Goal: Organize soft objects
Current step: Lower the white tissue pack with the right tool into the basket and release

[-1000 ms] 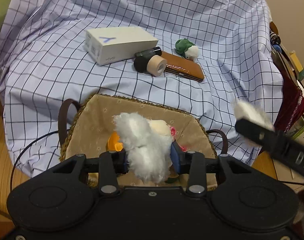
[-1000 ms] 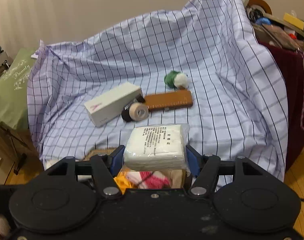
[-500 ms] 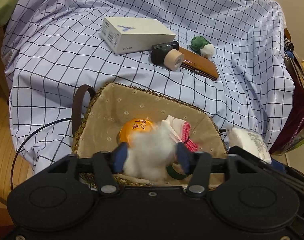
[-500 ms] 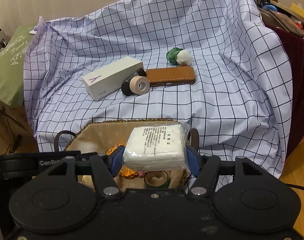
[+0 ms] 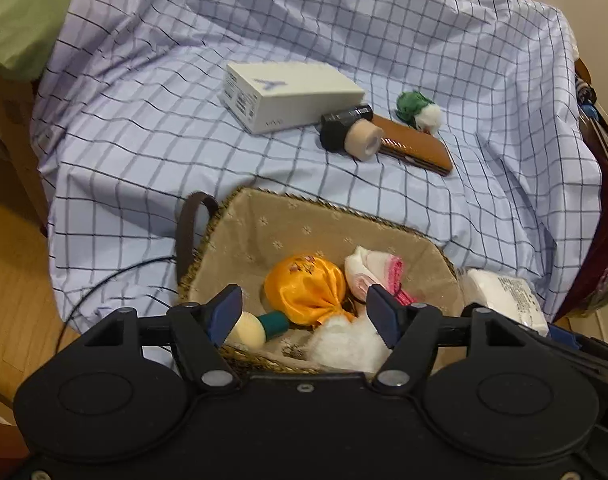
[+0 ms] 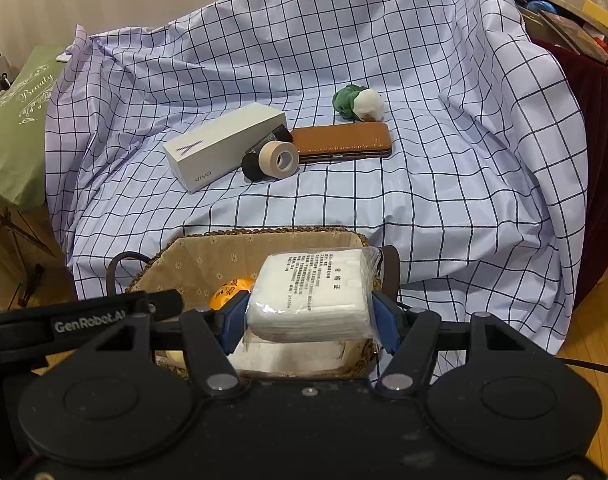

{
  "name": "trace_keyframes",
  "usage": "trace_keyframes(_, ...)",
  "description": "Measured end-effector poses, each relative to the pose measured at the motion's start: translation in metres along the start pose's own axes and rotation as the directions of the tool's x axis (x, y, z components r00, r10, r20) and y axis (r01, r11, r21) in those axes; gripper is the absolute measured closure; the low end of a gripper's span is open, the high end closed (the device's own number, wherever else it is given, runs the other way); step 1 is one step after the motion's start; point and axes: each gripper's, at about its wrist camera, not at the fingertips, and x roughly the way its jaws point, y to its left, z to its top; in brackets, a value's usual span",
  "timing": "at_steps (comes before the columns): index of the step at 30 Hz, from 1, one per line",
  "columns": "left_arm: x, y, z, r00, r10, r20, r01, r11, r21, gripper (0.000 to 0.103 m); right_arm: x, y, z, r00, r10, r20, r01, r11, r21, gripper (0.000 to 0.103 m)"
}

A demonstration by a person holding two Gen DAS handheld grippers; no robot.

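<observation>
My left gripper (image 5: 304,314) is open over the near end of the woven basket (image 5: 239,236). A white fluffy ball (image 5: 344,346) lies in the basket below the jaws, free of them. The basket also holds an orange satin pouch (image 5: 304,288), a pink and white cloth (image 5: 374,270) and a cream and teal toy (image 5: 255,328). My right gripper (image 6: 310,318) is shut on a wrapped white cotton pack (image 6: 316,292), held above the basket's (image 6: 207,248) right end; the pack also shows in the left wrist view (image 5: 500,292). A green and white soft ball (image 6: 358,102) lies on the checked cloth.
On the checked cloth (image 6: 424,184) lie a white box (image 6: 223,144), a tape roll (image 6: 279,158) against a black cylinder, and a brown leather case (image 6: 342,142). A green bag (image 6: 11,120) stands left, dark red furniture (image 6: 592,120) with clutter right.
My left gripper has opened and let the white fluffy ball drop into the basket. My right gripper has carried the cotton pack forward over the basket.
</observation>
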Motion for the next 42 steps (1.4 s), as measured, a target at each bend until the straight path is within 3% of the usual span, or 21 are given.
trace_keyframes(10, -0.017, 0.016, 0.006, 0.988, 0.096, 0.119, -0.085, 0.992, -0.092, 0.037, 0.02, 0.023, 0.001, 0.997, 0.055, -0.056, -0.061, 0.993, -0.102, 0.039)
trace_keyframes(13, -0.018, 0.019, 0.007, 0.986, 0.109, 0.128, -0.096, 0.99, -0.106, 0.026, 0.025, 0.034, 0.001, 0.993, 0.09, -0.072, -0.099, 0.984, -0.145, 0.039)
trace_keyframes(17, -0.018, 0.019, 0.006, 0.987, 0.104, 0.126, -0.092, 0.991, -0.097, 0.026, 0.021, 0.04, 0.0, 0.993, 0.109, -0.054, -0.117, 0.979, -0.167, 0.034)
trace_keyframes(42, -0.007, 0.007, 0.003, 0.994, 0.085, 0.065, -0.085, 0.996, -0.006, 0.026, 0.025, 0.011, 0.0, 0.997, -0.016, -0.081, 0.014, 1.0, -0.028, 0.034)
